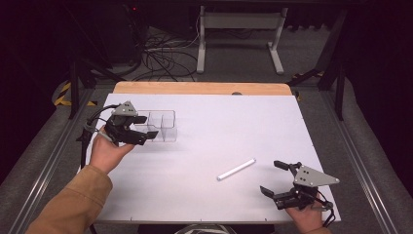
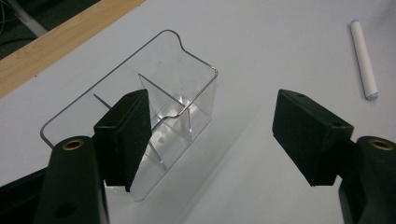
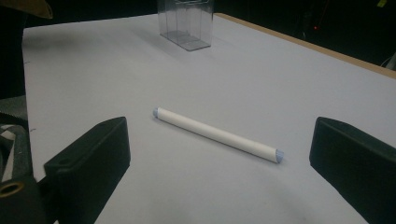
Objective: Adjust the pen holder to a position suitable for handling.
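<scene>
A clear plastic box with inner dividers stands at the table's left. My left gripper is open at the box's left end. In the left gripper view one jaw overlaps the clear box while the other stands off to the side over bare table; I cannot tell if either touches it. A white tube lies flat right of centre. My right gripper is open just right of the tube. In the right gripper view the white tube lies crosswise ahead of my right gripper, between its wide jaws.
The white table top has a wooden strip along its far edge. Beyond it are a desk frame and loose cables on the floor. A tan sleeve comes in at the lower left.
</scene>
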